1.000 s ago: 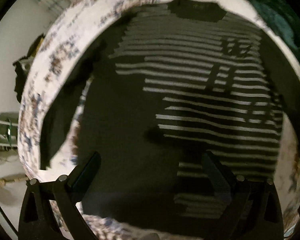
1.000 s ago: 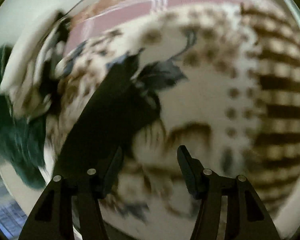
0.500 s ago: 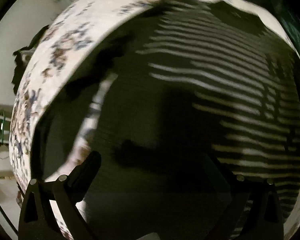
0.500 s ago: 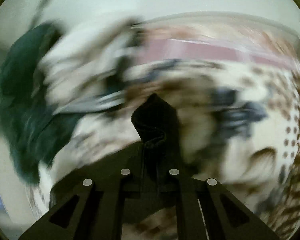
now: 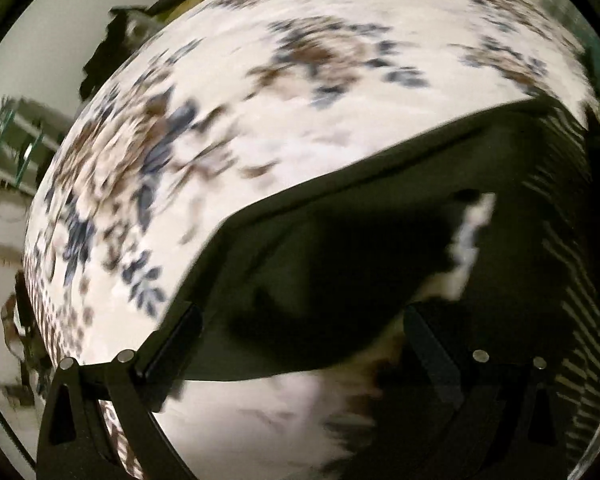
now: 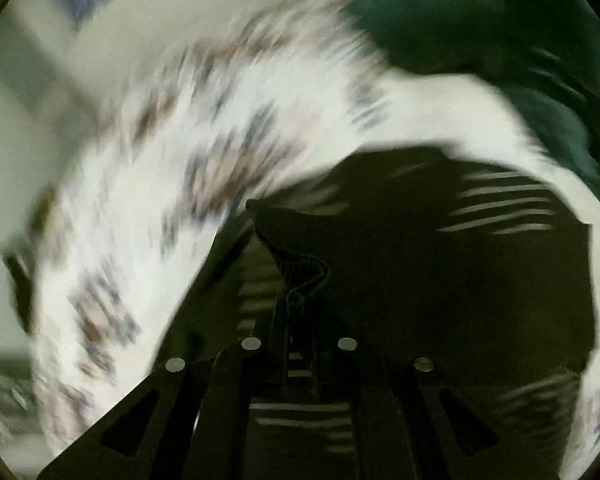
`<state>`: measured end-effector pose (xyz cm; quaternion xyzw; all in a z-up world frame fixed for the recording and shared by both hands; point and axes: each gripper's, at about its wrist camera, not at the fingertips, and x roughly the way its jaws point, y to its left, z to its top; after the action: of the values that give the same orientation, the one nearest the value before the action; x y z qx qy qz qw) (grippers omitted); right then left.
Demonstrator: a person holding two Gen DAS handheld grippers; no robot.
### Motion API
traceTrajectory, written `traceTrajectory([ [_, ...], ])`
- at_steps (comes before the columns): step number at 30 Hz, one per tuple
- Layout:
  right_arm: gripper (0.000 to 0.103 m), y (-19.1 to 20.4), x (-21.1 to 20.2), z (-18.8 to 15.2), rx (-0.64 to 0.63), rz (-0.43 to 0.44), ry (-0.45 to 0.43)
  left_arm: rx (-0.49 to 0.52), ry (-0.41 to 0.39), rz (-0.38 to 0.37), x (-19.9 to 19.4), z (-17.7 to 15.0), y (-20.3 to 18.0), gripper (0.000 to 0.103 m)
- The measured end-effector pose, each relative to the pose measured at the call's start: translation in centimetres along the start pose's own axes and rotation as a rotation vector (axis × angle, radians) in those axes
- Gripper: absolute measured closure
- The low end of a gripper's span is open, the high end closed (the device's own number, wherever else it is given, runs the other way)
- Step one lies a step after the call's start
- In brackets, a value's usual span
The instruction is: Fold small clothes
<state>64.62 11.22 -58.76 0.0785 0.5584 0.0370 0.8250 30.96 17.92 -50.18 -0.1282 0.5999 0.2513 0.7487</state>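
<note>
On the white cloth-covered surface printed w/ brown and blue-grey leaf sprays (image 5: 300, 92), we see the dark knit garment w/ thin pale stripes (image 5: 340, 264) lying flat, its straight hem running diagonally from lower left up to the right edge of the left wrist view. Part of it is folded over, so a plain dark panel faces us, while the stripes show only along the right side. A sliver of the printed cloth peeks through a gap in the fabric at centre right. Our left gripper (image 5: 300, 344) hangs over the garment near the hem w/ its two black fingers spread wide; nothing sits between them, and the pads don't press on any fabric. In the right wrist view, our right gripper (image 6: 300, 320) has its fingers drawn tight together, pinching a puckered corner of the same dark striped garment; the bunched edge rises just ahead of the fingertips, and the rest drapes away to the right over the cloth. Both views are blurred. A crumpled dark green fabric heap (image 6: 500, 32) lies at the far right corner of the surface, apart from the striped piece. Beyond the left edge we make out pale floor and a green-framed rack (image 5: 16, 144), too smeared for more.
</note>
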Motion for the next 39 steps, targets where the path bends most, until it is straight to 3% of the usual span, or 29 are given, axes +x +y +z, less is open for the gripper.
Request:
traceTrajectory([
  [2, 0.095, 5.3, 5.2, -1.0, -0.092, -0.071, 0.072, -0.02, 0.01, 0.007, 0.6, -0.3, 2.1, 0.0],
  [4, 0.091, 7.4, 9.1, -2.3, -0.13, -0.107, 0.199, -0.041, 0.027, 0.0, 0.8, -0.9, 4.4, 0.0],
  [5, 0.088, 6.7, 9.4, -3.6, -0.111, -0.081, 0.228, -0.049, 0.031, -0.002, 0.8, -1.1, 5.4, 0.0],
  [7, 0.064, 5.2, 8.6, -5.0, -0.029, 0.022, 0.255, -0.08, 0.05, -0.003, 0.6, -2.1, 7.8, 0.0],
  [8, 0.044, 4.1, 7.6, -5.7, 0.002, 0.045, 0.246, -0.103, 0.063, -0.009, 0.5, -2.6, 9.2, 0.0],
  [9, 0.034, 2.8, 6.4, -6.6, 0.034, 0.066, 0.233, -0.135, 0.08, -0.013, 0.5, -3.4, 10.6, 0.0],
  [11, 0.033, 0.1, 3.9, -8.8, 0.079, 0.086, 0.23, -0.204, 0.11, -0.037, 0.5, -4.7, 13.0, 0.0],
  [14, 0.033, -4.2, 0.1, -13.3, 0.124, 0.05, 0.251, -0.316, 0.153, -0.098, 1.4, -6.4, 15.8, 0.0],
  [16, 0.033, -7.3, -1.1, -15.8, 0.152, 0.012, 0.283, -0.372, 0.161, -0.18, 2.3, -6.2, 16.4, 0.0],
  [18, 0.033, -9.8, -2.0, -18.2, 0.181, -0.015, 0.308, -0.37, 0.135, -0.239, 2.9, -5.2, 16.0, 0.0],
  [20, 0.033, -12.6, -2.6, -20.1, 0.202, -0.052, 0.326, -0.281, 0.114, -0.262, 3.8, -3.5, 14.4, 0.0],
  [22, 0.033, -15.2, -2.5, -21.9, 0.242, -0.088, 0.345, -0.175, 0.119, -0.239, 5.1, -1.8, 12.5, 0.037],
  [23, 0.033, -16.1, -2.4, -22.5, 0.265, -0.09, 0.35, -0.135, 0.13, -0.249, 5.8, -0.9, 11.9, 0.097],
  [26, 0.033, -18.2, -2.5, -23.9, 0.307, -0.1, 0.349, -0.113, 0.119, -0.264, 6.2, 1.3, 12.6, 0.1],
  [32, 0.033, -21.1, -3.5, -25.9, 0.346, -0.095, 0.329, -0.072, -0.005, -0.167, 4.8, 6.7, 16.4, 0.101],
  [36, 0.033, -22.5, -4.3, -27.6, 0.361, -0.082, 0.336, -0.193, -0.02, -0.189, 5.3, 9.4, 19.4, 0.096],
  [39, 0.033, -23.3, -5.0, -28.4, 0.372, -0.077, 0.339, -0.317, 0.014, -0.291, 6.2, 9.5, 20.9, 0.089],
])
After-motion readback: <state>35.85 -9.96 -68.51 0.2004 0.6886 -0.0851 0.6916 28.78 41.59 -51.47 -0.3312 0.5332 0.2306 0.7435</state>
